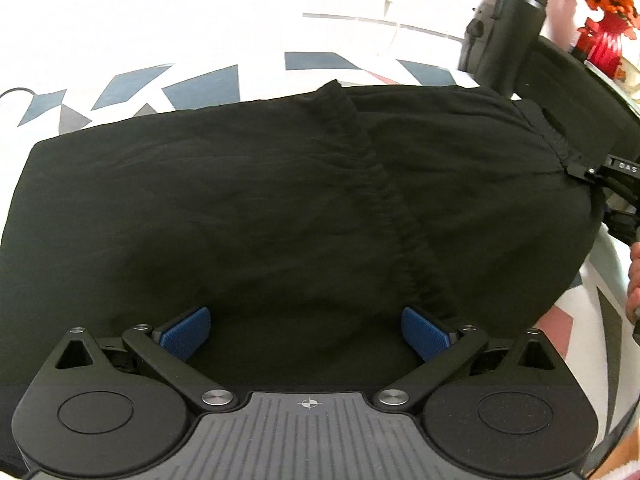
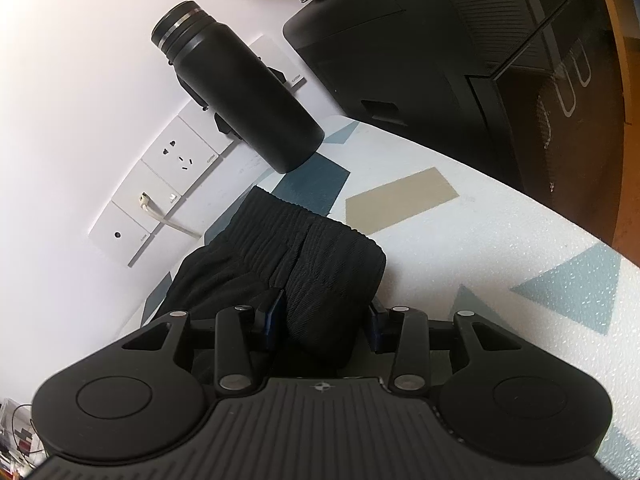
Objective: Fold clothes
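Observation:
A black garment (image 1: 260, 200), shorts with a ribbed elastic waistband, lies spread on a table with a patterned white cloth (image 1: 120, 80). My left gripper (image 1: 306, 332) is open, its blue pads (image 1: 186, 334) wide apart over the garment's near edge. My right gripper (image 2: 326, 320) is shut on the bunched waistband (image 2: 316, 256) at the garment's far right end; it also shows in the left wrist view (image 1: 588, 172) gripping that corner. The cloth hangs between its fingers.
A black water bottle (image 2: 240, 100) stands by the wall near the waistband. A large black box-like device (image 2: 420, 52) sits at the right. Wall sockets (image 2: 176, 156) with a white cable are behind. Orange flowers in a red vase (image 1: 604, 12) stand at the far right.

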